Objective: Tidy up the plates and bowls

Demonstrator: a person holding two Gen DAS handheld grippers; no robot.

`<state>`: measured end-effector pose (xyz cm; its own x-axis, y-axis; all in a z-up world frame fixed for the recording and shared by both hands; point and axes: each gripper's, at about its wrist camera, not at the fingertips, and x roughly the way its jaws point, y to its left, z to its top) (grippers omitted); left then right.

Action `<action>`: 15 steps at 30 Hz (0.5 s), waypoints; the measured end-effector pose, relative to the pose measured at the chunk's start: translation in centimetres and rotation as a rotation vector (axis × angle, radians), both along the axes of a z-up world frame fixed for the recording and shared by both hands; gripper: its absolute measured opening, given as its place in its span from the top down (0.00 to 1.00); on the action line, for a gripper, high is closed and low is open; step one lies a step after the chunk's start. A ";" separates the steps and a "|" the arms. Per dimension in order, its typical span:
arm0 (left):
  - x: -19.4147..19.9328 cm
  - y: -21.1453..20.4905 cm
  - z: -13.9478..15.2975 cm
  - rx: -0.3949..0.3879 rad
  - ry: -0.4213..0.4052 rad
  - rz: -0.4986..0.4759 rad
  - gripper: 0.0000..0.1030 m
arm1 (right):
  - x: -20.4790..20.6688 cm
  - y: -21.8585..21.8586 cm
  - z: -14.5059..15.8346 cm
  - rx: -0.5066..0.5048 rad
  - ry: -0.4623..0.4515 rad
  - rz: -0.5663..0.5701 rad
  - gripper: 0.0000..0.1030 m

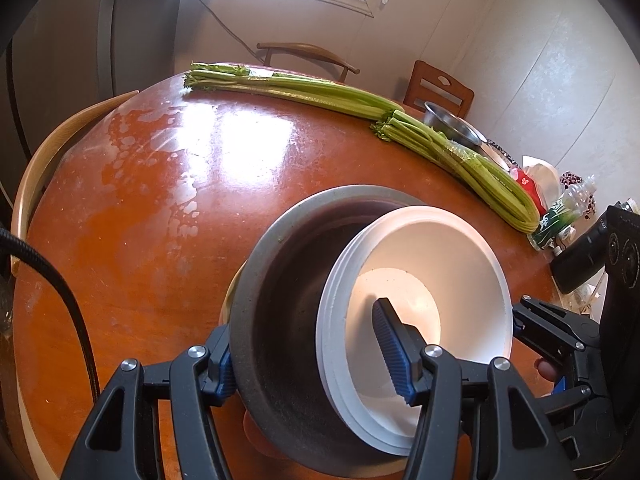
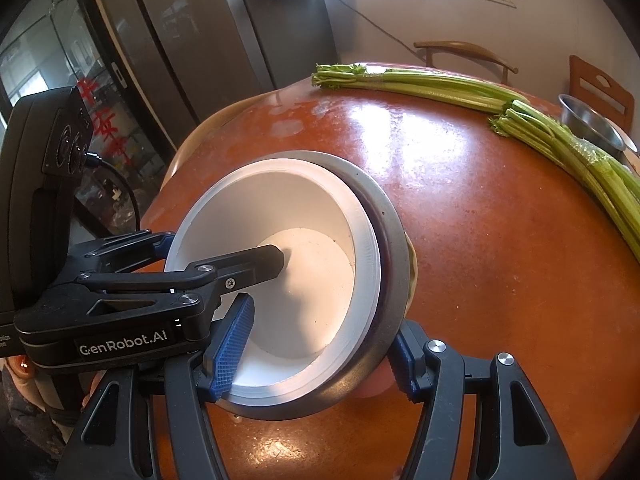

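Note:
A grey bowl [image 1: 280, 280] stands on the round red-brown table [image 1: 160, 184] with a stack of white bowls [image 1: 432, 248] nested in it, tilted to one side. My left gripper [image 1: 308, 356] has one finger outside the grey bowl's rim and one blue pad [image 1: 390, 344] inside the white bowls. My right gripper [image 2: 316, 340] straddles the same stack from the opposite side, one blue pad [image 2: 232, 344] inside the white bowls [image 2: 288, 216] and one outside the grey bowl [image 2: 394, 240]. Both sets of jaws stand wide. The left gripper's body [image 2: 120, 300] reaches in from the left in the right wrist view.
Two bunches of celery [image 1: 320, 92] lie across the far side of the table. A steel bowl [image 1: 452, 124] sits at the far right, with packets and a plastic bottle [image 1: 560, 212] beside it. Chairs [image 1: 308, 56] ring the table. A fridge [image 2: 192, 40] stands behind.

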<state>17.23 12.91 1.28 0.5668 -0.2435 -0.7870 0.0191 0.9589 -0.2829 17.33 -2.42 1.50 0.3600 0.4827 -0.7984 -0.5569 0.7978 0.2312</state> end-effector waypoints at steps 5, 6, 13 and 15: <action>0.2 0.0 -0.3 -0.002 0.000 0.001 0.43 | 0.0 0.1 -0.2 -0.008 -0.011 0.001 0.37; 0.2 0.0 -0.4 0.000 0.000 0.001 0.43 | 0.0 0.1 -0.2 -0.012 -0.015 0.000 0.37; 0.3 0.1 -0.6 0.021 -0.005 0.005 0.43 | 0.0 0.1 -0.4 -0.031 -0.036 -0.003 0.37; 0.3 0.0 -0.7 0.024 -0.005 0.004 0.43 | 0.0 0.1 -0.4 -0.035 -0.041 -0.003 0.37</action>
<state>17.53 12.95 0.60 0.5717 -0.2227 -0.7896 0.0166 0.9654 -0.2602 17.37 -2.29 1.12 0.3944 0.4536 -0.7992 -0.5626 0.8068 0.1803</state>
